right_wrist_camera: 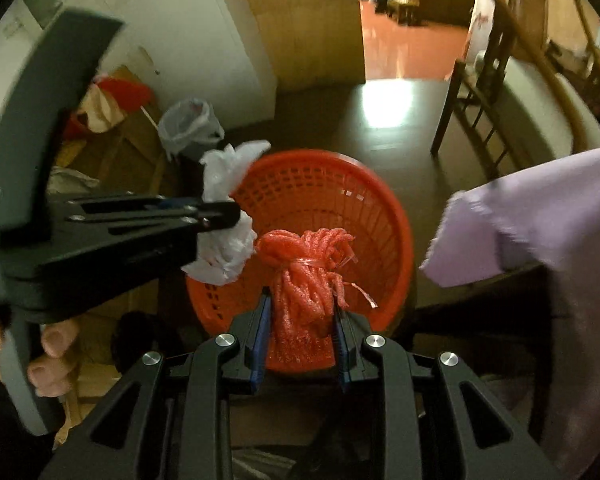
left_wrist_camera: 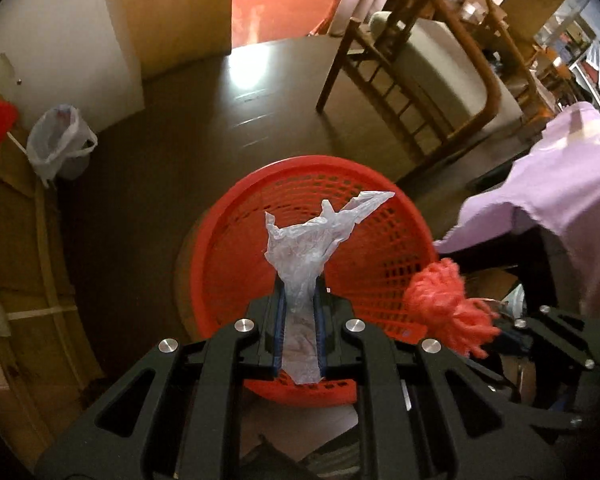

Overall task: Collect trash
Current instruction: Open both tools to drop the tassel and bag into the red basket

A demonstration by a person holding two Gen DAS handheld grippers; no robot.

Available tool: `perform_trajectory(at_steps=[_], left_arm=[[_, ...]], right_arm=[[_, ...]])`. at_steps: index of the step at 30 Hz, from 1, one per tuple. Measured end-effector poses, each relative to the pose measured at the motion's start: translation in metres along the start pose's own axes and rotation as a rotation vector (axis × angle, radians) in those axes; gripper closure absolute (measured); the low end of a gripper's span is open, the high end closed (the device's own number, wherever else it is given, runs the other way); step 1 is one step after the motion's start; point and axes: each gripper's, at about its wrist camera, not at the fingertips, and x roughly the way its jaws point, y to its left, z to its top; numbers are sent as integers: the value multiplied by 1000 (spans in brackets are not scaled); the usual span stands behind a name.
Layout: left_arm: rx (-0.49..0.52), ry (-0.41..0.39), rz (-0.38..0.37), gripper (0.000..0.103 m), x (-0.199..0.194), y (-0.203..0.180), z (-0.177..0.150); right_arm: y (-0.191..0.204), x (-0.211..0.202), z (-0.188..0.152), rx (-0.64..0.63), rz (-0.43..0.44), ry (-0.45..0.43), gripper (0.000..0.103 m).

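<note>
My left gripper (left_wrist_camera: pixel 300 304) is clamped on a crumpled white plastic bag (left_wrist_camera: pixel 312 240) and my right gripper (right_wrist_camera: pixel 302 320) on a red tied bundle (right_wrist_camera: pixel 304 276), both apparently above the red basket (left_wrist_camera: pixel 380 248) for dropping.

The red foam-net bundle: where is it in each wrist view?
Left wrist: red foam-net bundle at right, beside the red basket, held by the right gripper.
Right wrist: centre, between that gripper's fingers.
Shared landmark: the red basket.
</note>
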Motion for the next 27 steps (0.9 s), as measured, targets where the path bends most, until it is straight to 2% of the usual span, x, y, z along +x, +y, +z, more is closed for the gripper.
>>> perform_trajectory(at_steps=[4,5,7,8,9,11,16,20,24,27], left_arm=[[-8,24,5,89,12,-4,9],[-13,29,7,85,14,-4,10],[-29,31,9,85,16,-2,13],[-33,29,6,81,16,-3,14],[-33,27,7,77,16,-3,15],[-26,22,12,58,15,-6,16],[-23,-3,28,44,5,-12,15],[-23,-17,36,37,-4,-17,14],[-17,-26,29,36,-14,-28,11],[23,-73,45,36,-32,-44,6]], right_arm=[[-6,27,0,-4,-2,33,70],[-14,34,2,-6,-4,43,65],[-18,38,3,-4,-14,52,39],[-21,37,3,0,-9,42,36],[-26,37,3,3,-3,37,35],[-29,36,4,5,2,31,35],[-42,23,0,53,19,9,35],[-50,-3,-9,74,25,-27,35],[-50,-48,-23,74,10,-96,33],[-47,-94,-38,50,-50,-174,30]])
